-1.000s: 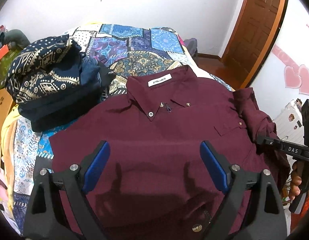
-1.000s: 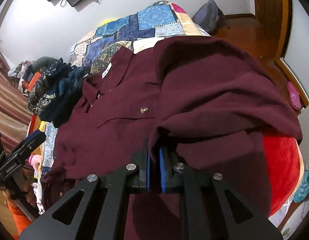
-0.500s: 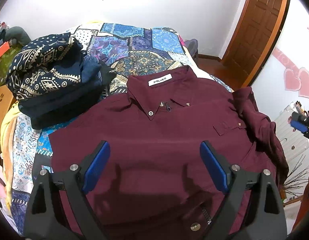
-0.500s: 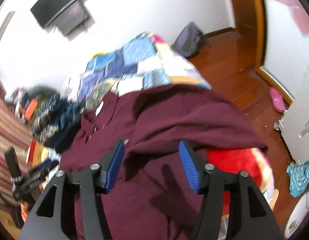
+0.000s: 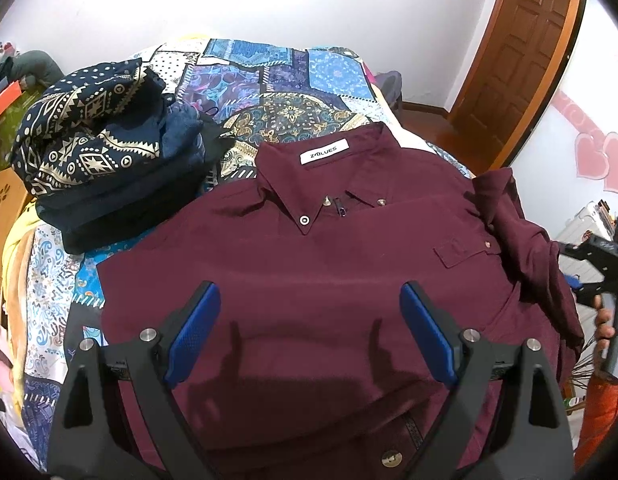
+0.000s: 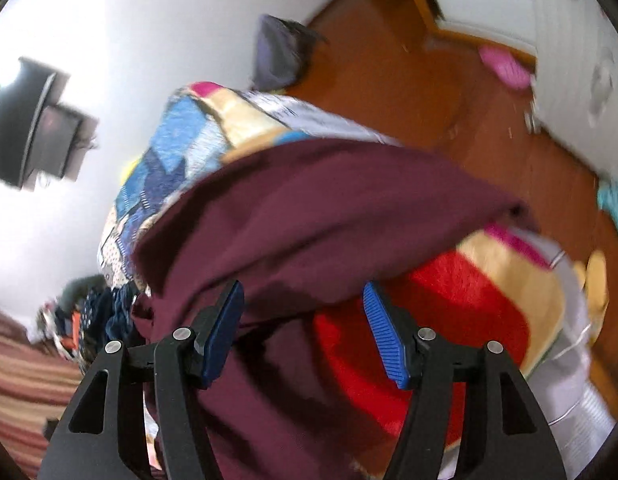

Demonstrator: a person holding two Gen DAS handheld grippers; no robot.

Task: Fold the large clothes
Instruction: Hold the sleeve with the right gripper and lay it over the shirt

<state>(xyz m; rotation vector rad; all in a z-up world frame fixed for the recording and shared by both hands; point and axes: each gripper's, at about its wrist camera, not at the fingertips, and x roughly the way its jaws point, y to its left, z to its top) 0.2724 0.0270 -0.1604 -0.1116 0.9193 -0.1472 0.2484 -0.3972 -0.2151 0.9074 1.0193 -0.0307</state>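
Observation:
A maroon button-up shirt (image 5: pixel 309 264) lies face up on the bed, its collar with a white label at the far end. Its right sleeve (image 5: pixel 525 240) is bunched along the bed's right side. My left gripper (image 5: pixel 309 332) hovers open over the shirt's lower half with nothing between its fingers. My right gripper (image 6: pixel 303 320) is open at the bed's right side. Maroon fabric (image 6: pixel 309 208) lies just past its fingers and below them, not pinched. This view is tilted and blurred. In the left wrist view the right gripper (image 5: pixel 589 264) shows at the right edge, held by a hand (image 5: pixel 605 320).
A stack of folded navy patterned clothes (image 5: pixel 97 152) sits at the bed's far left on a patchwork bedspread (image 5: pixel 269 80). A red blanket (image 6: pixel 429 292) hangs at the bed's right side. A wooden floor (image 6: pixel 409 80) holds a dark bag (image 6: pixel 281 48) and a pink slipper (image 6: pixel 505 66). A wooden door (image 5: pixel 521 52) stands far right.
My right gripper opened and let go of the maroon fabric. It then swung out toward the bed's right side and rolled. The left gripper and the shirt's body stayed put.

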